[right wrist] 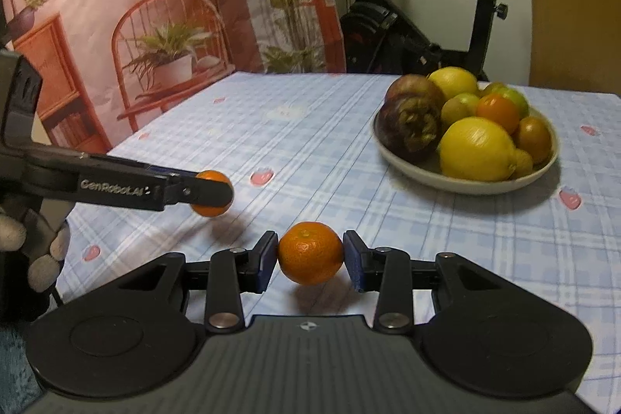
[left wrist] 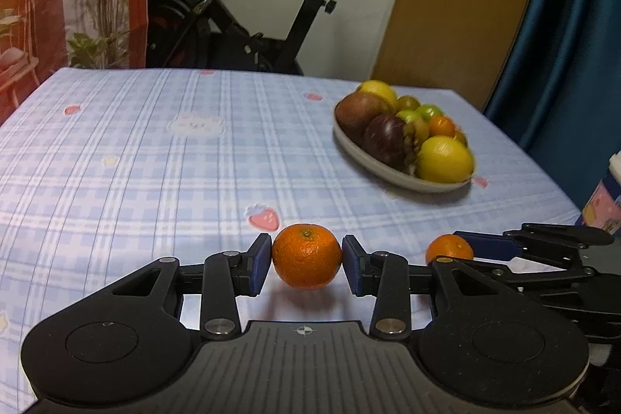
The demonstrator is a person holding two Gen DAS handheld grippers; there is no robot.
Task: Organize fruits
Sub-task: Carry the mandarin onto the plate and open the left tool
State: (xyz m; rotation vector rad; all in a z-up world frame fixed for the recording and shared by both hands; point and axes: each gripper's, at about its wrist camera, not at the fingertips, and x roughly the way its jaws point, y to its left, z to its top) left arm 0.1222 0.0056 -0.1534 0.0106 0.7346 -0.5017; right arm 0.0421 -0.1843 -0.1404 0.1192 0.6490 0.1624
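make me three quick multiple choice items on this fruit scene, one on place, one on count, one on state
1. Where does the bowl of fruit stand?
A. on the checked tablecloth
B. on the exercise bike
C. on the floor

2. How many lemons lie in the bowl?
A. none
B. two
C. five

3. What does the left gripper hold?
A. nothing, fingers wide apart
B. a lemon
C. a mandarin, lifted off the cloth

Key: 1 A, the bowl sits on the cloth, the bike behind the table. 2 B, one lemon lies at the front and another lemon at the back. 3 C, both fingers press its sides and a shadow lies below it.
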